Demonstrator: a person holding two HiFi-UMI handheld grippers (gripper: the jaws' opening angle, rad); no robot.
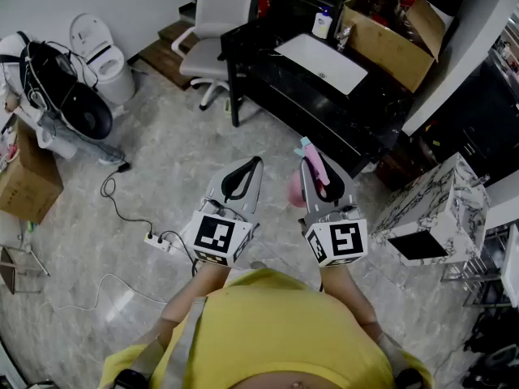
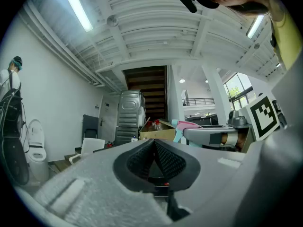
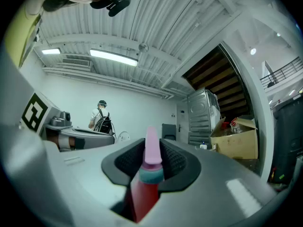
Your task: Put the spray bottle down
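My right gripper [image 1: 321, 173] is shut on the spray bottle [image 1: 295, 188], held level at waist height over the floor. The bottle's pink head and teal nozzle poke out past the fingertips. In the right gripper view the spray bottle [image 3: 151, 161] stands between the jaws of the right gripper [image 3: 152, 145], pink head on top, teal collar and red body below, with both pads pressed against it. My left gripper [image 1: 256, 164] hangs beside it to the left, jaws closed tip to tip and empty. In its own view the left gripper [image 2: 154, 144] holds nothing.
A black table [image 1: 284, 87] with a white slab [image 1: 320, 63] stands ahead, with an open cardboard box [image 1: 393, 31] on it. A white office chair [image 1: 215, 35] is at its left. A marbled cabinet [image 1: 430, 213] is at right. A power strip [image 1: 158, 240] lies on the floor.
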